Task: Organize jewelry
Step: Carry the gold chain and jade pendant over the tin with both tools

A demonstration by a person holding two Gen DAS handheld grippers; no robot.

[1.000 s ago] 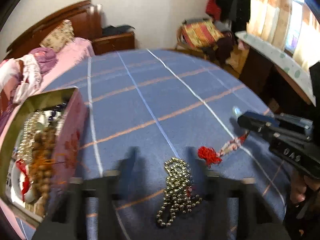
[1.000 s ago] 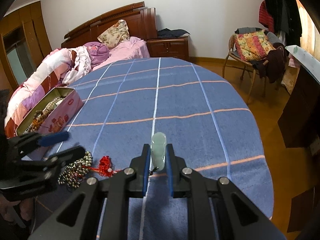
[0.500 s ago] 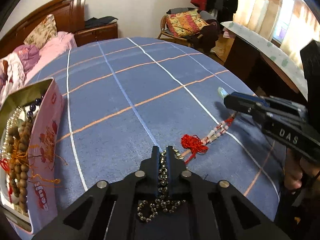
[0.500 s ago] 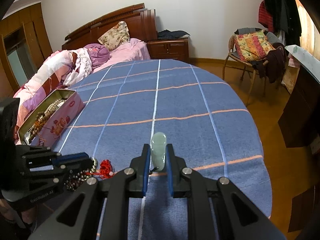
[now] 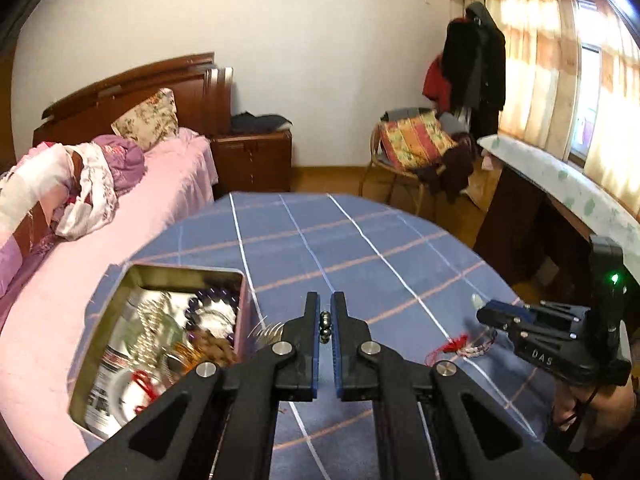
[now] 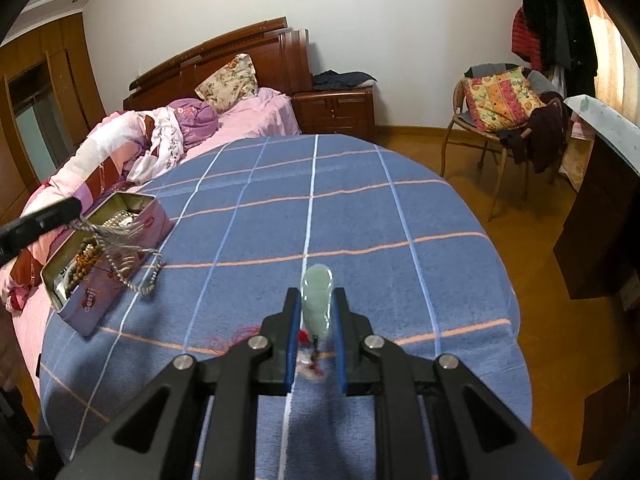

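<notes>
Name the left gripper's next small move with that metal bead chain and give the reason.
Probably carry it over the open pink tin and release. The left gripper is shut on the silver bead chain, which dangles beside the tin's near wall, not yet inside with the other beads.

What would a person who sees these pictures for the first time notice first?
Probably the pale green pendant clamped upright in the right gripper, above the blue checked tablecloth. Next, the silver bead chain dangling from the left gripper, beside the open pink tin of jewelry at the table's left edge.
</notes>
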